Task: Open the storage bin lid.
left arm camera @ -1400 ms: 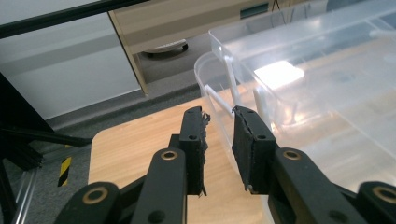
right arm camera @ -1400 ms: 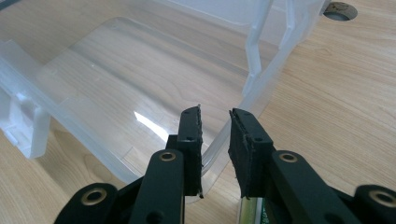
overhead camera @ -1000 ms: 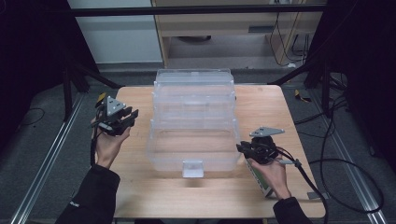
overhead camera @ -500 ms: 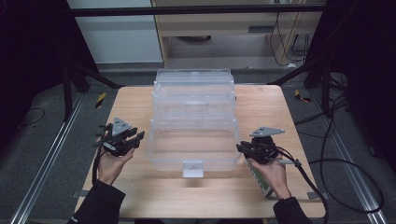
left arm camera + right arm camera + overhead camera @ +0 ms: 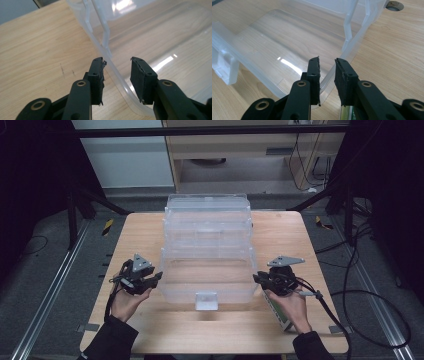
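A big clear box (image 5: pixel 207 255) sits in the middle of the wooden table (image 5: pixel 300 240); its lid part lies flat at the near end, with a small clasp (image 5: pixel 206 300) on the front edge; the box runs long from the person toward the far side of the table.

The left gripper (image 5: pixel 116 75) is at the left side of the lid; its jaws stand part open and have just been opening; the clear rim (image 5: pixel 117 75) of the lid runs right up between them, but the pads do not press on it yet; one pad is outside the rim and the other is over the clear lid.

The right gripper (image 5: pixel 327 75) is at the right side of the lid; its jaws are narrow and the rim passes between them; they seem to pinch that rim, though the clear plastic makes it hard to be sure.

Both hands look about as near as each other, one on each long side; I think the next move needs the left jaws to close on the rim, so that both sides get lifted together; if only one side goes up, the lid could twist.
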Motion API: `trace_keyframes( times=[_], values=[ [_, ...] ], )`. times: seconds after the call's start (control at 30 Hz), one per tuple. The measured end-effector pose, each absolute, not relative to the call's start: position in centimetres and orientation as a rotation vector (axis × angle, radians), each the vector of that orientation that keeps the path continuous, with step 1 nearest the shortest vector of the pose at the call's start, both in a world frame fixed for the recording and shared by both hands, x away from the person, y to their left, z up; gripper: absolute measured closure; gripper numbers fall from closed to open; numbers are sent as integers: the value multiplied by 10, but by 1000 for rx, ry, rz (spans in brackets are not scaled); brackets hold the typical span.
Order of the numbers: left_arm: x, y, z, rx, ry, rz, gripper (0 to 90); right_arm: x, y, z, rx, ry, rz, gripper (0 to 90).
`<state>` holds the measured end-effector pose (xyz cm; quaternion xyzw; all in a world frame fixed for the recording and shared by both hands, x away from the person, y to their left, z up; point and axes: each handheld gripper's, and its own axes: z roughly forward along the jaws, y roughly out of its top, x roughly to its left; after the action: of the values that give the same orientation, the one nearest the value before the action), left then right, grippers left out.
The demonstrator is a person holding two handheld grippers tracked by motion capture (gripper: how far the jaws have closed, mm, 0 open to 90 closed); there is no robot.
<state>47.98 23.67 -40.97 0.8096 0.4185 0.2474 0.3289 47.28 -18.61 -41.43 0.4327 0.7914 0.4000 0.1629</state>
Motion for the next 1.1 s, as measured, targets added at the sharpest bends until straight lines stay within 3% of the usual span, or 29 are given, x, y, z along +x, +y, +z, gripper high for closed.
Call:
trace_keyframes(
  times=[0.17, 1.1],
  values=[
    [479, 237, -415, 2121, 1091, 602, 623, 473, -186, -414, 1229, 2258, 1143, 741],
    [472, 230, -417, 2115, 1104, 632, 609, 476, -187, -412, 1241, 2262, 1106, 728]
  ],
)
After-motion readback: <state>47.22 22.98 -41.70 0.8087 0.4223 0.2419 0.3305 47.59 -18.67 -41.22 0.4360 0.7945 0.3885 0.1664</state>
